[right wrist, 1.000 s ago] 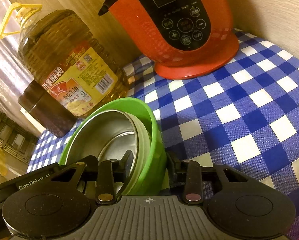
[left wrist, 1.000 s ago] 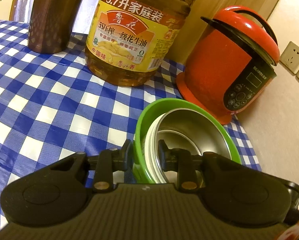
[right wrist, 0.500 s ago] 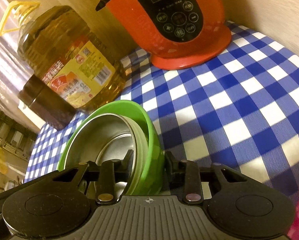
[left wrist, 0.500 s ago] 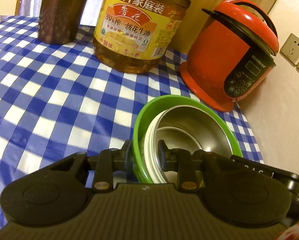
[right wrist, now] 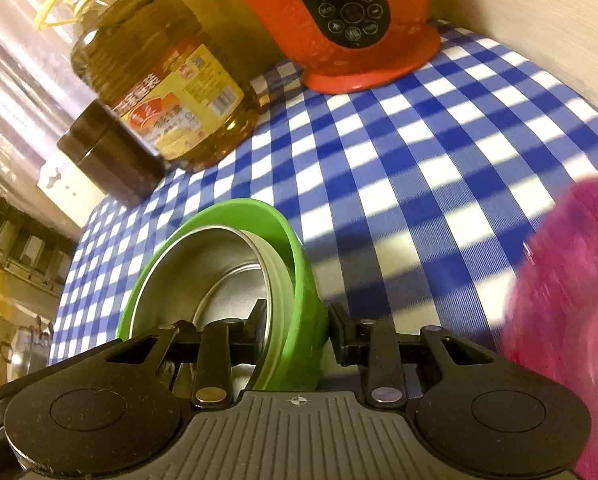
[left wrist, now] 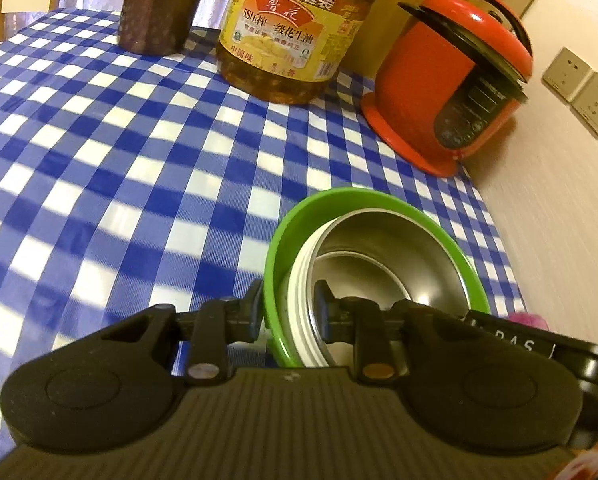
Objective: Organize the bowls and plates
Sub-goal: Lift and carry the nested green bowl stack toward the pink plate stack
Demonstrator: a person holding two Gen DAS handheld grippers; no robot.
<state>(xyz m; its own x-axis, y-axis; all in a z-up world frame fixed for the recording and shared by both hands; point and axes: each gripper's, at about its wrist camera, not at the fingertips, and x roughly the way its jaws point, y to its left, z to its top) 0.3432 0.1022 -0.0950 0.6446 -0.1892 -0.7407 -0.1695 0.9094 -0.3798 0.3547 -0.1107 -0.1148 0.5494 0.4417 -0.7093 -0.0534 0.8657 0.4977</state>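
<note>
— Where is the bowl?

— Between both claws; the left claw is clamped on the near-left edge of the green bowl, one finger outside the green wall, the other inside against the steel lining; the right claw has the opposite edge of the green bowl between its fingers — the inner finger presses the steel lining; whether the outer one touches the green wall I cannot tell.

— What is inside it?

— A steel bowl nested in the green one, with pale ribbed rings between the two; it shows again from the right claw as the steel bowl; whether the stack touches the cloth I cannot tell.

— And ahead of the claws?

— The worktop, under a blue-and-white checked cloth, stretches away ahead; at its far side, ahead of the left claw, stands an oil bottle with a yellow label; left of that a dark brown canister; ahead and to the right a red rice cooker close to the wall, with two wall sockets further right.

— Anything beside the right claw?

— A blurred magenta shape just to its right; I cannot tell what it is.
</note>
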